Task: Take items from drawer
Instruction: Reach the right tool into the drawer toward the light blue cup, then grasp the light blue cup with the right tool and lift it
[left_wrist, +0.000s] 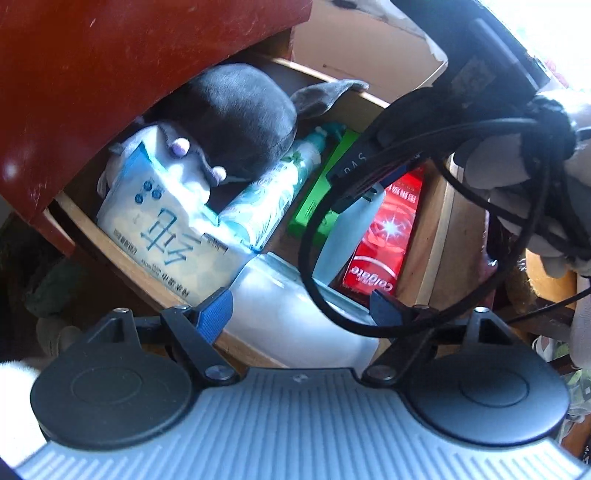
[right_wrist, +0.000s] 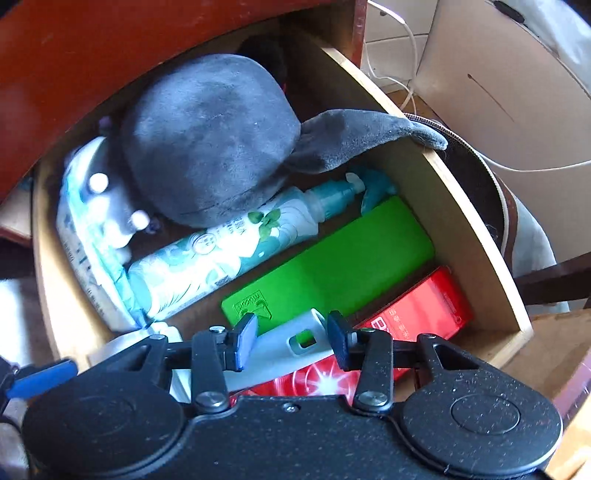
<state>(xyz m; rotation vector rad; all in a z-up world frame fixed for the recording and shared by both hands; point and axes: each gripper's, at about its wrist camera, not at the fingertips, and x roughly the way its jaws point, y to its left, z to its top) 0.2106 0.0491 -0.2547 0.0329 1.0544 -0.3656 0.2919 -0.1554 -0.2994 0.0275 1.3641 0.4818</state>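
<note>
The open wooden drawer (right_wrist: 476, 236) holds a grey plush toy (right_wrist: 207, 140), a tissue pack (left_wrist: 166, 243), a teal pump bottle (right_wrist: 229, 251), a green box (right_wrist: 332, 266), a red Colgate box (right_wrist: 417, 317) and a pale grey plastic piece (right_wrist: 291, 347). My right gripper (right_wrist: 291, 341) is open, its fingers on either side of the pale grey piece. My left gripper (left_wrist: 303, 310) is open over a frosted white container (left_wrist: 288, 314) at the drawer's front. The right gripper's body and cables (left_wrist: 406, 155) hang over the red box in the left wrist view.
The red-brown cabinet top (left_wrist: 110, 74) overhangs the back of the drawer. A white cardboard panel (right_wrist: 498, 74) and white cords (right_wrist: 406, 44) stand to the right of the drawer. The plush toy's ear (right_wrist: 369, 129) drapes over the drawer's right wall.
</note>
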